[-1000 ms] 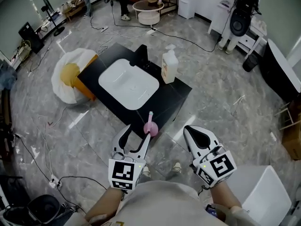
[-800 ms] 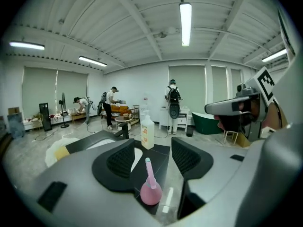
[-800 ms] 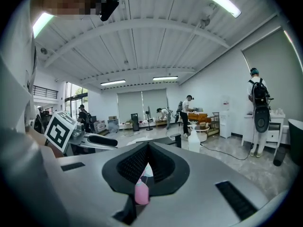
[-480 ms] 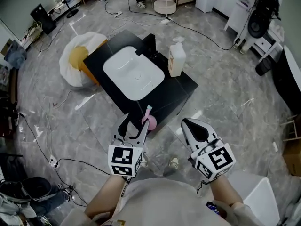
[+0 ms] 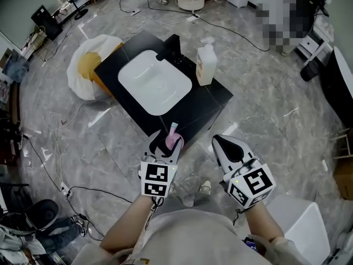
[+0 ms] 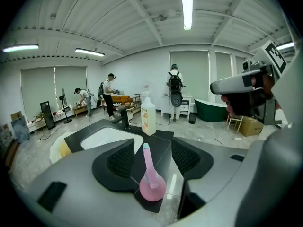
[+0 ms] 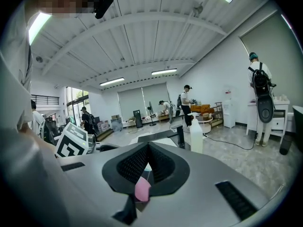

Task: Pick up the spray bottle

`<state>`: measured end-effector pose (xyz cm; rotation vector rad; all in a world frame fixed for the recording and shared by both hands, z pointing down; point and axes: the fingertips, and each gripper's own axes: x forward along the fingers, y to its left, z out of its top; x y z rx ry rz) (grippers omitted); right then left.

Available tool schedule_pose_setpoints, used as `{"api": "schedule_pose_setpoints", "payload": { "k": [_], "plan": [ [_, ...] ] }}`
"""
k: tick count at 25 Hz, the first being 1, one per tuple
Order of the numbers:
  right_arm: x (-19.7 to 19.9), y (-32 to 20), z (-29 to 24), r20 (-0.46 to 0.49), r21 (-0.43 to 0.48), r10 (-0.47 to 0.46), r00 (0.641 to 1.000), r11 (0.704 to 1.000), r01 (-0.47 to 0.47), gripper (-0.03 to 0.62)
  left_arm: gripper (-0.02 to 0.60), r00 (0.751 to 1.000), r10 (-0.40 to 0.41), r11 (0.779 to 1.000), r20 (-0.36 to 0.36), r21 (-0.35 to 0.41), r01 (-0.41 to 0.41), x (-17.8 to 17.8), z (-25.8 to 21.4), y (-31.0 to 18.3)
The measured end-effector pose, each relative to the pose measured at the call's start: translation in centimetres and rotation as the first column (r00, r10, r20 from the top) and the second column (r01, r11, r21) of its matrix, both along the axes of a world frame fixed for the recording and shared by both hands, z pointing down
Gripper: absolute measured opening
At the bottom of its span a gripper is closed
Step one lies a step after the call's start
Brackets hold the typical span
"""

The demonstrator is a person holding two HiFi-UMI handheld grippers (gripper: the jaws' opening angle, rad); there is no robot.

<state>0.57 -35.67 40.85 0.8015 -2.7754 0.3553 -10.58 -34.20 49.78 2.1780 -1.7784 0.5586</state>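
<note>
The pink spray bottle (image 6: pixel 152 189) is framed by the parted left claw (image 6: pixel 152 151), so closing on it is called for next. The right claw (image 7: pixel 148 150) is held closed, seemingly empty.

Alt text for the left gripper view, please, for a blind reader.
The left gripper, jaws open, flanks a pink spray bottle standing upright on the near corner of a black counter. Behind sit a white sink and a white bottle.

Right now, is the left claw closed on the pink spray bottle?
No, the left claw is open, its jaws standing wide apart on either side of the pink spray bottle.
</note>
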Motion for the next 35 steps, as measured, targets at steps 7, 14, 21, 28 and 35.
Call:
{"api": "schedule_pose_setpoints", "payload": {
  "k": [7, 14, 21, 28, 35],
  "plan": [
    [-0.6, -0.9, 3.3, -0.027, -0.069, 0.01, 1.0, 0.998, -0.012, 0.029, 0.245, 1.0, -0.001, 0.998, -0.009, -0.058, 0.0, -0.6, 5.3, -1.3],
    [-1.7, -2.0, 5.8, -0.017, -0.129, 0.022, 1.0, 0.991, -0.024, 0.029, 0.245, 1.0, 0.001, 0.992, -0.002, -0.126, -0.002, -0.8, 10.0, -2.3],
    [-1.9, -1.6, 8.1, -0.043, -0.166, 0.028, 0.999, 0.986, -0.034, 0.029, 0.244, 1.0, -0.015, 0.984, -0.024, -0.177, 0.011, -0.9, 14.5, -2.0],
    [-0.7, -0.4, 9.9, -0.08, -0.195, 0.038, 0.996, 0.979, -0.053, 0.029, 0.218, 0.999, -0.043, 0.991, -0.007, -0.126, 0.042, -0.8, 14.8, -2.1],
    [-0.7, 0.2, 9.9, -0.085, -0.194, 0.043, 0.995, 0.979, -0.059, 0.029, 0.176, 0.999, -0.048, 0.995, -0.008, -0.089, 0.047, -1.1, 13.9, -2.2]
  ]
}}
